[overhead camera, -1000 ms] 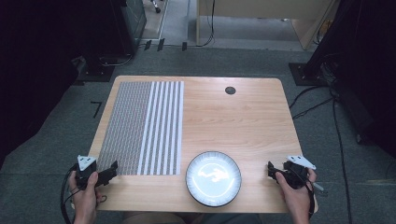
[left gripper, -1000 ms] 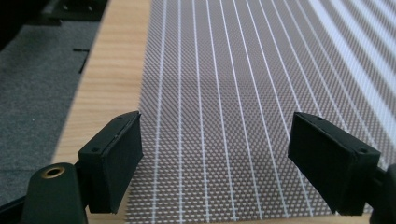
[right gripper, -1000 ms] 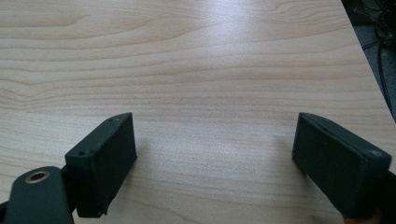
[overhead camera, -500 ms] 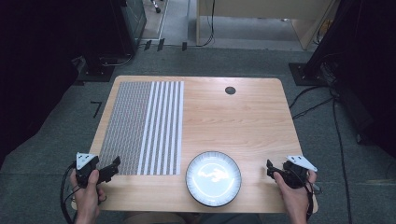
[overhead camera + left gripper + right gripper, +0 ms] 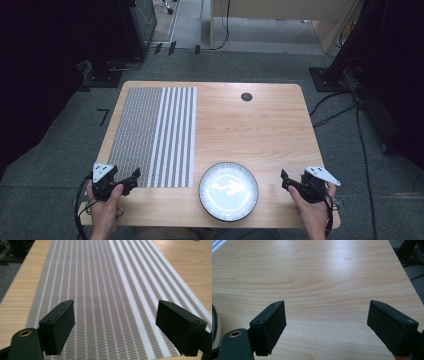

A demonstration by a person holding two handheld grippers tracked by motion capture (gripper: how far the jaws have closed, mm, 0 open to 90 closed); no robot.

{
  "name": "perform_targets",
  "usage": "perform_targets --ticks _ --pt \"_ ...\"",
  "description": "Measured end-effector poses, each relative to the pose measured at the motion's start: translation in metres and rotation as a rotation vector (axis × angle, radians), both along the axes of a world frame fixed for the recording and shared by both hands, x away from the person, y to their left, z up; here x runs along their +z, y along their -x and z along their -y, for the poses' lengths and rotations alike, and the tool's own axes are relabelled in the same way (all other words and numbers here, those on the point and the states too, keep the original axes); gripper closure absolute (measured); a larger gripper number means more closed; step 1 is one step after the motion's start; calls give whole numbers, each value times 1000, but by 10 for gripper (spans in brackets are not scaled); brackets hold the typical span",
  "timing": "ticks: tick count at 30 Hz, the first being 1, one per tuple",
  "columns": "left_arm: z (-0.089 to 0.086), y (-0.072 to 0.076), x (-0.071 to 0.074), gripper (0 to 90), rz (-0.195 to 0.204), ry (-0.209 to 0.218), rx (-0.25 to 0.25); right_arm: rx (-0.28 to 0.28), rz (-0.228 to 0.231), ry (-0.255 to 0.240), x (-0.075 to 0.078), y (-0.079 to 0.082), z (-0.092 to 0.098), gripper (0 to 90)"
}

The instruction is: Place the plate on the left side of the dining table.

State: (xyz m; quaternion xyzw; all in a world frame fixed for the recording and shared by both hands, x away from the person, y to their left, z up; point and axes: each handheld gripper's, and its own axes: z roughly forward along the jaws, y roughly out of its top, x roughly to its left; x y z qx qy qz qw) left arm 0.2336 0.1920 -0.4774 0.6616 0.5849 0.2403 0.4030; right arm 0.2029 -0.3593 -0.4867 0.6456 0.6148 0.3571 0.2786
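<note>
**Both grippers wide and empty at the near edge**

I have the left gripper [image 5: 131, 178] low at the near left of the table [image 5: 260, 125], held in my left hand [image 5: 106, 210]. From its own view the left gripper [image 5: 115, 327] has its jaws spread wide with nothing between them, and under the gap lies the striped mat [image 5: 105, 285]. The jaws hang over the mat's near end, just above it; I cannot tell whether they touch it.

From above, the mat [image 5: 155, 135] covers the left part of the table, running from the far edge region toward me, with fine weave on its left and bolder white stripes on its right.

The right gripper [image 5: 286, 180] sits at the near right, in my right hand [image 5: 312, 210], pointing toward the middle of the table. In its own view the right gripper [image 5: 327, 327] is also wide apart and empty, with bare wood beneath the jaws.

The plate [image 5: 229, 191] stands near the front edge between the two grippers, apart from both, just right of the mat's near corner. Its rim [image 5: 214, 325] shows at the left edge of the right gripper view.

A small dark round hole [image 5: 246, 97] sits in the far part of the tabletop.
</note>
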Motion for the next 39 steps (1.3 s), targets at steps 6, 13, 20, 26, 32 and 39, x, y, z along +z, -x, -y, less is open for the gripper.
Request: perform_targets --ticks 6,13,20,26,32,39 --pt "17 4 4 153 13 10 -40 -20 28 28 8 5 -12 167" --pt "28 6 4 152 13 10 -72 -8 43 15 13 7 -22 167" --pt "39 8 3 153 8 10 -98 11 41 14 14 8 -30 169" --pt "48 9 3 153 9 18 -118 26 43 1 16 10 -37 176" --pt "57 8 3 153 6 33 -134 37 57 22 20 11 -46 179" --pt "68 9 3 153 7 38 -157 58 60 11 21 12 -54 182"
